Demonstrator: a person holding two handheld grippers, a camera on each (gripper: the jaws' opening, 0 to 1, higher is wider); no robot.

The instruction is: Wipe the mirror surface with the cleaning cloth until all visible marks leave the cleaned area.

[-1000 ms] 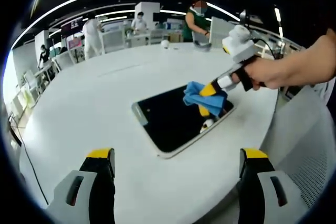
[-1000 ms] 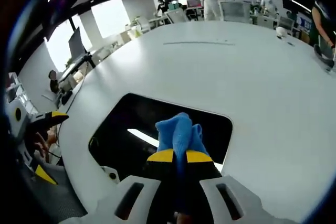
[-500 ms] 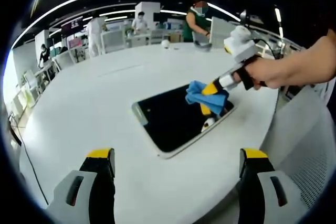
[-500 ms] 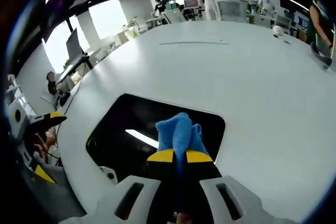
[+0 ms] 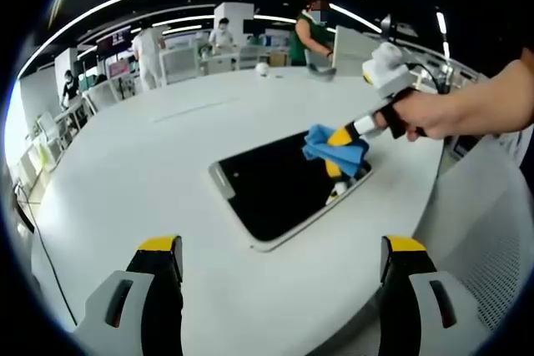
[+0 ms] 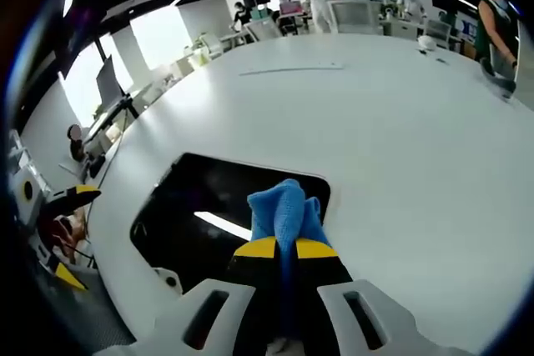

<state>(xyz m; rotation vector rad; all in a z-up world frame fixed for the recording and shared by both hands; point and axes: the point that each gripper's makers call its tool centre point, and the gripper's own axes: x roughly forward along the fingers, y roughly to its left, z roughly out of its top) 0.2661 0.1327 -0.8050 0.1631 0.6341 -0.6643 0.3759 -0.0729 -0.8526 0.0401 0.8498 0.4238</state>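
Observation:
A dark rectangular mirror (image 5: 279, 189) (image 6: 209, 214) with a pale frame lies flat on the white round table (image 5: 150, 164). My right gripper (image 5: 344, 136) (image 6: 285, 248), held by a hand, is shut on a blue cleaning cloth (image 5: 332, 144) (image 6: 284, 210) and presses it on the mirror's far right corner. My left gripper (image 5: 279, 248) stands open low over the table's near edge, short of the mirror, nothing between its fingers.
Several people stand among desks and chairs beyond the table's far side. A small white object (image 5: 262, 68) (image 6: 427, 42) rests on the far part of the table. A grey mesh chair back (image 5: 492, 231) is at the right.
The right gripper has slid the cloth across the mirror toward its far right corner. The left gripper has stayed still.

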